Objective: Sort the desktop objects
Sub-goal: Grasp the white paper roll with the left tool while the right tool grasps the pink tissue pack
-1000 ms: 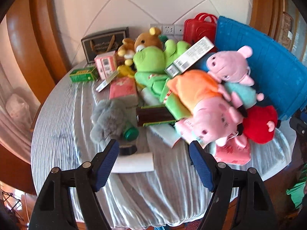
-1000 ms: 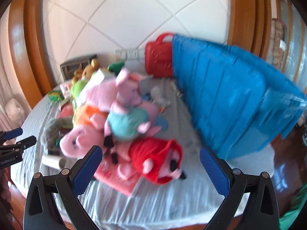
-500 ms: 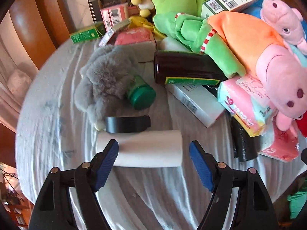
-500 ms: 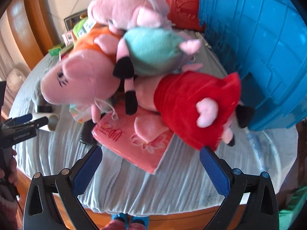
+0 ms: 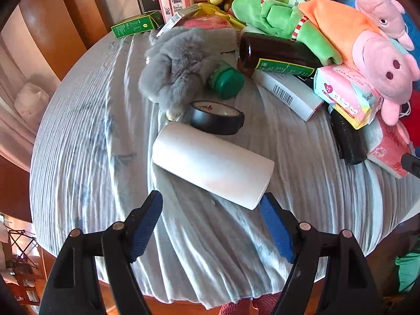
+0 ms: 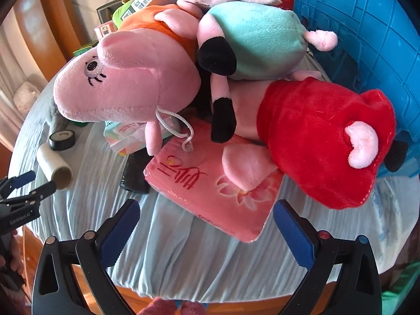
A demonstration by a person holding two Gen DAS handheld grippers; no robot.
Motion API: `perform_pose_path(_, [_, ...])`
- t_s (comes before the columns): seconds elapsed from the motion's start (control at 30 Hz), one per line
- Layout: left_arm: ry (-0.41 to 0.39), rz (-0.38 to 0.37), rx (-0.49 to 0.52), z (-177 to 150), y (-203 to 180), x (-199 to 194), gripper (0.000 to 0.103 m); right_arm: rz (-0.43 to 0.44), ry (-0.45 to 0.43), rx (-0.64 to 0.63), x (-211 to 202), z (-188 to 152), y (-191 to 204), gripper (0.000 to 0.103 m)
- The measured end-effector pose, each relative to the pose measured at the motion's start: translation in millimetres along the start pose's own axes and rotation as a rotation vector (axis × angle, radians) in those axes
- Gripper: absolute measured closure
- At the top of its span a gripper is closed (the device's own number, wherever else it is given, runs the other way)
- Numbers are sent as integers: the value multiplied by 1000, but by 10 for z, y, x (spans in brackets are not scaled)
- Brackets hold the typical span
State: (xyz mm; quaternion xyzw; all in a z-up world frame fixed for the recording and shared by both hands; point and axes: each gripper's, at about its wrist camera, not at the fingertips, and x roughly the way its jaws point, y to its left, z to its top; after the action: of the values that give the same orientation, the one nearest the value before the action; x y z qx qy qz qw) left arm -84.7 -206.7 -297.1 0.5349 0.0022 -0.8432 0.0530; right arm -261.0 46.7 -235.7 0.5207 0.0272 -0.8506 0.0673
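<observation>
Left wrist view showed the open left gripper (image 5: 211,216) just in front of the white paper roll (image 5: 212,164), which lay crosswise beside the black tape ring (image 5: 216,117), nearer this hand.

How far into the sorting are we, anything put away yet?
Nothing looks sorted yet: the plush toys, boxes and bottle lie heaped on the table, and no item shows in the blue crate. The left hand-held gripper is open just short of the white roll; the right hand-held gripper is open before the pink pack. Everything remains.
</observation>
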Motion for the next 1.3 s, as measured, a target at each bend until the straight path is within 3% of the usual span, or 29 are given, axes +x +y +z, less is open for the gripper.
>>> perform_pose_path(0.17, [48, 47, -49, -110, 220, -87, 26, 17, 28, 1, 59, 27, -1, 0])
perform_pose_path(0.27, [30, -20, -135, -78, 324, -269, 26, 28, 31, -1, 67, 37, -3, 0])
perform_pose_path(0.37, [-8, -33, -205, 81, 311, -366, 26, 35, 31, -4, 52, 60, -9, 0])
perform_pose_path(0.5, [62, -12, -290, 272, 224, -16, 26, 28, 20, -14, 12, 108, -41, 0])
perform_pose_path(0.53, [96, -10, -295, 305, 186, 131, 28, 30, 21, -16, 11, 119, -62, 0])
perform_pose_path(0.57, [114, -12, -298, 294, 153, 228, 41, 27, 21, -20, 17, 126, -71, 0])
perform_pose_path(0.67, [100, -6, -269, 246, 71, 349, 46, 22, 28, -31, 47, 135, -139, 0])
perform_pose_path(0.8, [55, 34, -145, 127, 10, 284, 51, 38, 54, 6, 163, 102, -310, 0])
perform_pose_path(0.93, [40, 41, -90, 24, 11, 243, 54, 172, 115, 67, 318, 27, -322, 0])
perform_pose_path(1.0, [32, 33, -77, 3, -48, 224, 54, 181, 111, 14, 273, -15, -144, 0])
perform_pose_path(1.1, [6, -1, -46, 27, -231, 170, 55, 270, 138, -38, 217, -85, 31, 0])
perform_pose_path(1.23, [-31, -27, -9, 129, -412, 67, 55, 118, 82, -114, 79, -67, 24, 0])
perform_pose_path(1.3, [-35, -13, 7, 165, -483, 77, 55, 105, 71, -92, 90, 13, -95, 0])
